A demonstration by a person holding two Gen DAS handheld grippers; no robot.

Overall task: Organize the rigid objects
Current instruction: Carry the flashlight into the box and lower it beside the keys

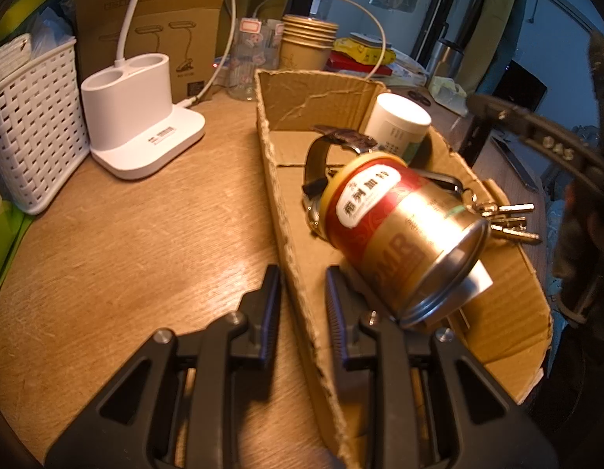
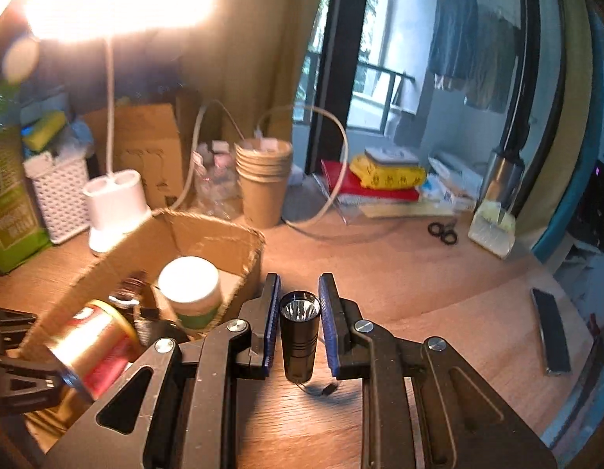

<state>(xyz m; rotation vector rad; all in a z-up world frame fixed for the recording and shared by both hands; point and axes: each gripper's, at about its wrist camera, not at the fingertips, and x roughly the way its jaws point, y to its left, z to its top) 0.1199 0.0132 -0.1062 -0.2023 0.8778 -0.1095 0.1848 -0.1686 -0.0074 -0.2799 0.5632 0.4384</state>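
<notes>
Item one: our left gripper (image 1: 302, 312) has its jaws clamped on the near wall of the cardboard tray (image 1: 286, 211), which sits mid-table.

Tray contents: red-and-gold tin (image 1: 403, 234) on its side, white jar (image 1: 399, 125) upright at the far end, wristwatch (image 1: 333, 148) between them, keys (image 1: 505, 219) by the right wall.

Item two: our right gripper (image 2: 300, 324) holds a small black flashlight (image 2: 300, 336), jaws clenched on it, above the table (image 2: 399, 281) just beside the tray's right wall.
</notes>
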